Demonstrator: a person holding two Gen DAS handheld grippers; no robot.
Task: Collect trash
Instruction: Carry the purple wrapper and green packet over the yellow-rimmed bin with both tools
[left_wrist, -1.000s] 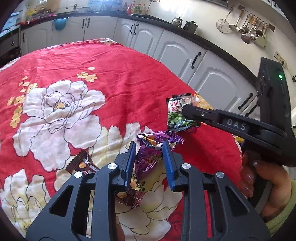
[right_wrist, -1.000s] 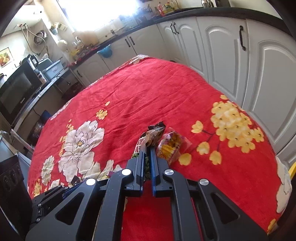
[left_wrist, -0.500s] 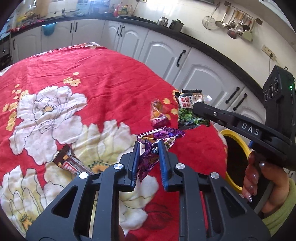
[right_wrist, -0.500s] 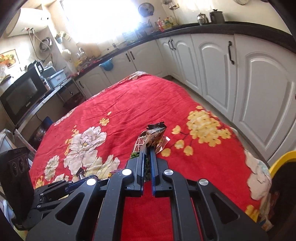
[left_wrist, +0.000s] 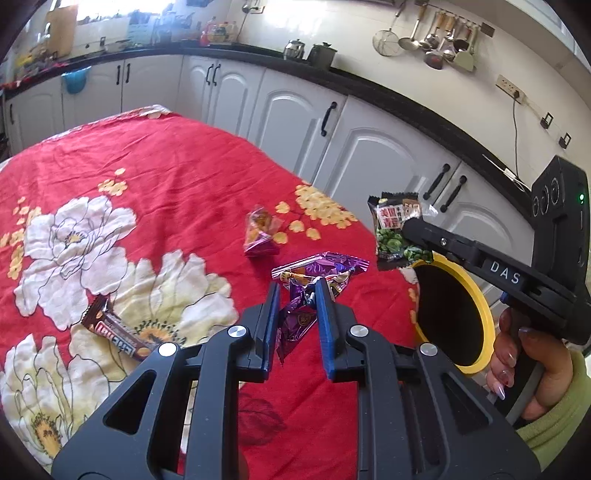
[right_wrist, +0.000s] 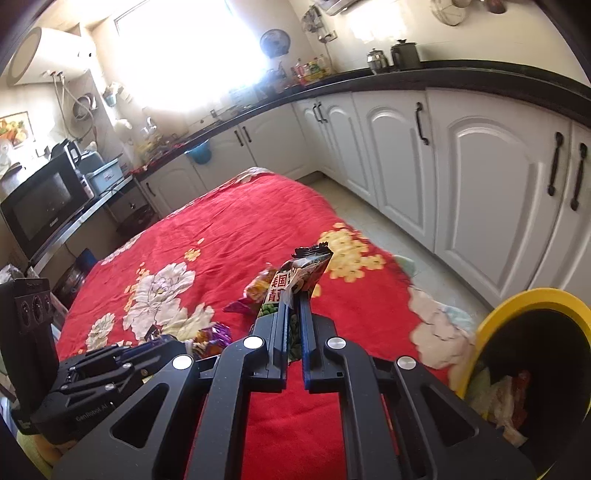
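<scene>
My left gripper is shut on a crumpled purple wrapper and holds it above the red flowered tablecloth. My right gripper is shut on a green pea snack packet, also seen in the left wrist view, lifted near the table's right edge. A yellow-rimmed trash bin stands just beyond that edge; it holds some trash in the right wrist view. A small pink-orange packet and a brown candy bar lie on the cloth.
White kitchen cabinets with a black counter run along the far side and right. A microwave stands on a counter to the left. Tiled floor separates table and cabinets.
Both grippers rose and moved right toward the bin with their wrappers. The purple wrapper left the cloth. The yellow bin came into view.
</scene>
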